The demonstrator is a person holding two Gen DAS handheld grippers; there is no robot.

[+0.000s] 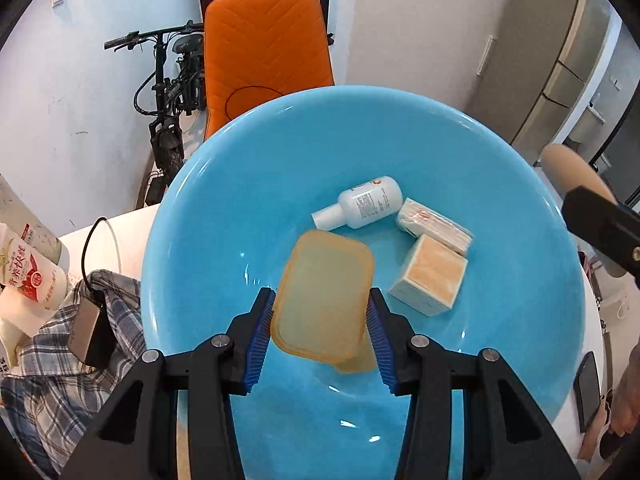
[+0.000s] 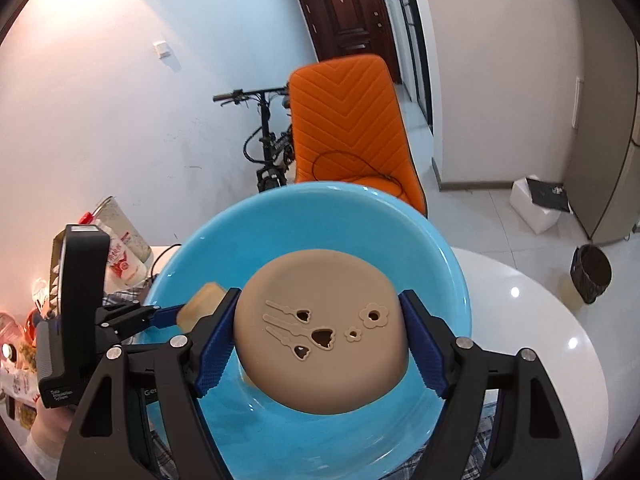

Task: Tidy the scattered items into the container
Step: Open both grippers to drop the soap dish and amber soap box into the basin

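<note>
Both grippers hang over the blue basin [image 1: 200, 208] at once, each loaded. The left gripper [image 1: 320, 320] is clamped on a translucent amber lidded box [image 1: 324, 296], its blue pads pressing the box's 2 long sides near the near end. The box's long axis runs near to far, in line with the fingers, with the far end tipped slightly left; it appears to sit above the basin floor, not on it, judging by the amber shadow just beneath its near edge.

The right gripper [image 2: 320, 340] is closed on a round tan cover [image 2: 320, 336] with cut-out flower and tadpole shapes, gripped across its width. The cover has no long axis; its domed face is turned toward the camera, and it hangs over the near half of the basin.

Already on the basin floor, far and right of the amber box, lie a white bottle [image 1: 360, 202] with its neck pointing left, a wrapped packet [image 1: 434, 224] and a pale cube-shaped box [image 1: 430, 280].

Release turns on what lies directly below. The floor under the amber box looks bare, left of the 3 settled items, so a straight drop seems safe. In the right wrist view the left gripper is just left of the cover, so the 2 loads could collide if lowered together.
</note>
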